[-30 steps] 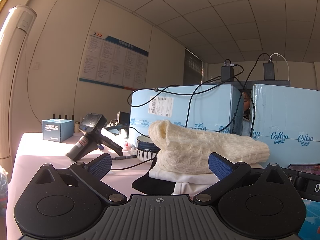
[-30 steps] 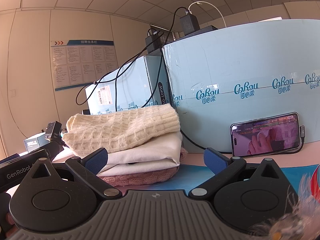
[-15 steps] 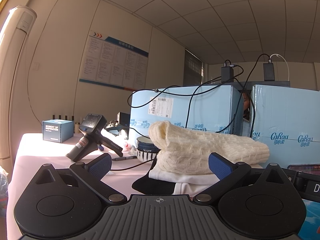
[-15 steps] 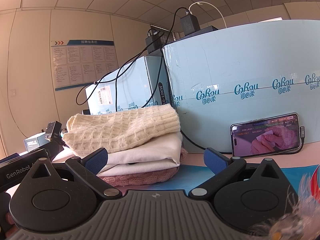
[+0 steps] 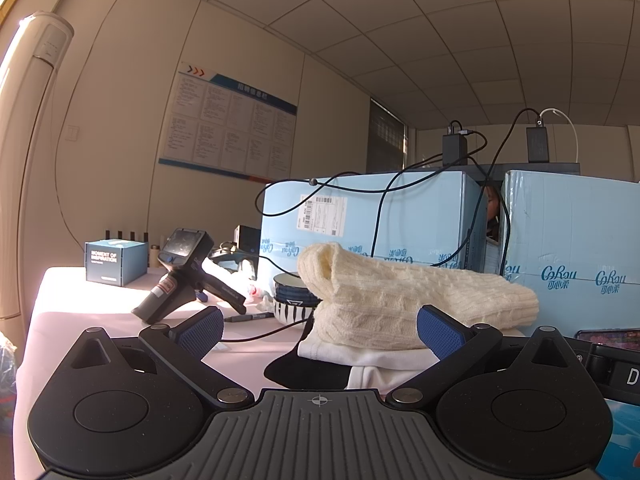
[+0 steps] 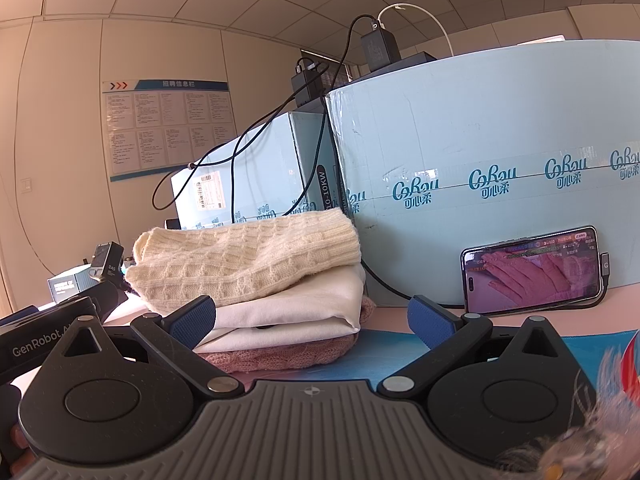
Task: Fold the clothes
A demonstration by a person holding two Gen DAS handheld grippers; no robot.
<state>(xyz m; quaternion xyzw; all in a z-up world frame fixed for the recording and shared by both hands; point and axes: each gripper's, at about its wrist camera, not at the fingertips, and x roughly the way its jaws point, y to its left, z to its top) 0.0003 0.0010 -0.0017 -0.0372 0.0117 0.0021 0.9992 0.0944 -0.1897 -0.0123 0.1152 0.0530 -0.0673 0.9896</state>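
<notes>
Both grippers sit low at table height, facing a folded stack. Left gripper (image 5: 318,332): fingers spread wide, nothing between them. Right gripper (image 6: 312,318): same story, spread and empty. The stack sits just ahead on the table (image 5: 80,316), against the blue boxes (image 6: 480,152): cream knit sweater (image 6: 248,260) on top, white garment (image 6: 296,308) beneath, pink knit (image 6: 288,354) at the bottom. Something black (image 5: 308,372) pokes out on the left side, possibly another garment. A phone (image 6: 532,268) leans on the box to the right, screen lit. Bowls (image 5: 294,296) and a handheld device (image 5: 180,276) stand left of the stack.
</notes>
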